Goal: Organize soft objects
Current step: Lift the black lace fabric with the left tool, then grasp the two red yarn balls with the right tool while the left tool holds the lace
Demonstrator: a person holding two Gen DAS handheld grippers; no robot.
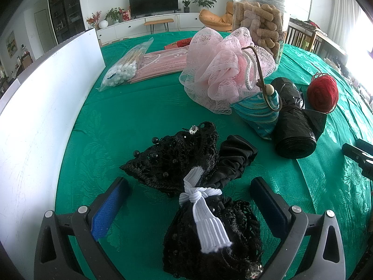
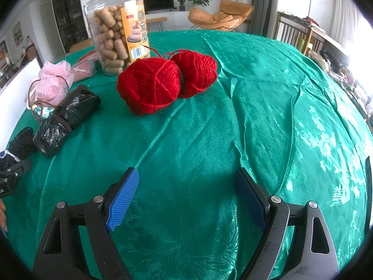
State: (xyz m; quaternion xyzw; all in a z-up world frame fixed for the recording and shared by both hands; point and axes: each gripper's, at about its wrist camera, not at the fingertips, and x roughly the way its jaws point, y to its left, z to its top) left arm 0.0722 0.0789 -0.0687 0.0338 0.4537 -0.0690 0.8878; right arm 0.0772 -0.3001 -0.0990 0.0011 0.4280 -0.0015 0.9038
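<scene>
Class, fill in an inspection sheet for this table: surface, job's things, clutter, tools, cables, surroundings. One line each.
Surface: green tablecloth, creased, over the whole table.
Job's things: black lace bundle tied with a white elastic band; pink mesh bath pouf; two red yarn balls touching; teal pouch; black bag rolls.
Clutter: snack jar; bag of cotton swabs; pink face masks; white board along the left edge.
Tools: left tool open, straddling the lace bundle; right tool open over bare cloth.
Cables: nothing seen.
Surroundings: living room with television, orange chair, plants.
</scene>
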